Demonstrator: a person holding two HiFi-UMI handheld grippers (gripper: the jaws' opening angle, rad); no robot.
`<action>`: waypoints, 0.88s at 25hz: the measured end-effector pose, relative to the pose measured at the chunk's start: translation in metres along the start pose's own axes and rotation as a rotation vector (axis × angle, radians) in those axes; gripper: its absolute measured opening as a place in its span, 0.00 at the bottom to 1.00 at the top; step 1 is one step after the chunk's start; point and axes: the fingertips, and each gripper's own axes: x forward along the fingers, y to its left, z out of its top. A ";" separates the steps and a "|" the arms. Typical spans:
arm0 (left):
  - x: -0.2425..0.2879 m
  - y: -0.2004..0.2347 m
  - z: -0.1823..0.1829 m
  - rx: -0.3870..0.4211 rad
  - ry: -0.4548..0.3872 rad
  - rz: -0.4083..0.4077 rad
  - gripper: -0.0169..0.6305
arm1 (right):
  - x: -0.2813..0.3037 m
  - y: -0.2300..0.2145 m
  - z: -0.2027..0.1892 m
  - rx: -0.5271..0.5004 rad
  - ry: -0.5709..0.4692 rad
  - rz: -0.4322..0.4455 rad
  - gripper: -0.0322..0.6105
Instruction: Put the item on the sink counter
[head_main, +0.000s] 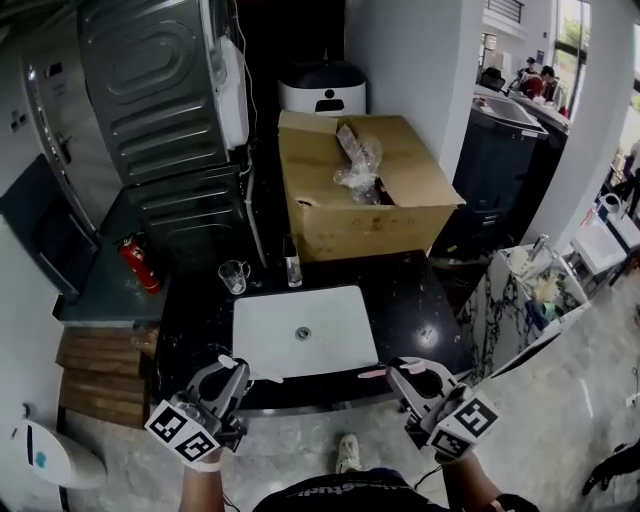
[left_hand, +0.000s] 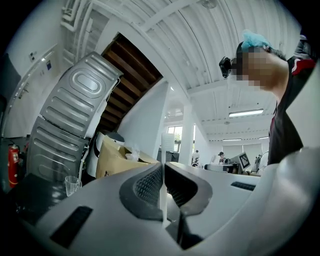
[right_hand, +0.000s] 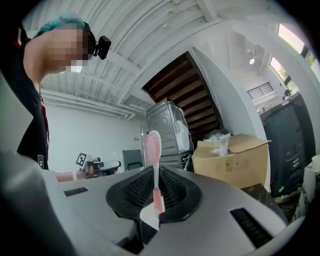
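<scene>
A white basin (head_main: 262, 345) is set into the black sink counter (head_main: 420, 310) in front of me. My left gripper (head_main: 236, 364) hovers at the counter's near edge, left of the basin, shut on a thin white toothbrush (left_hand: 166, 142) that stands up between its pads (left_hand: 145, 186). Level with it on the right, my right gripper (head_main: 398, 368) is shut on a pink toothbrush (right_hand: 152, 150), whose head rises above the jaws and whose handle is pinched low between the pads (right_hand: 137, 192). Both grippers are above the counter's front edge, apart from the basin.
A glass cup (head_main: 234, 275) and a small bottle (head_main: 292, 262) stand behind the basin. An open cardboard box (head_main: 365, 195) fills the back of the counter. A grey appliance (head_main: 165, 110) leans at the left, with a red fire extinguisher (head_main: 140, 262) below it.
</scene>
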 end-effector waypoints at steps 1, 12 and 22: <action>0.017 0.003 0.002 0.003 0.005 0.002 0.06 | 0.005 -0.014 0.004 0.002 -0.001 0.007 0.14; 0.115 0.040 0.006 0.022 0.037 0.050 0.06 | 0.055 -0.114 0.020 0.041 -0.033 0.058 0.14; 0.116 0.101 0.007 -0.008 -0.007 0.101 0.06 | 0.110 -0.116 0.024 0.047 -0.054 0.081 0.14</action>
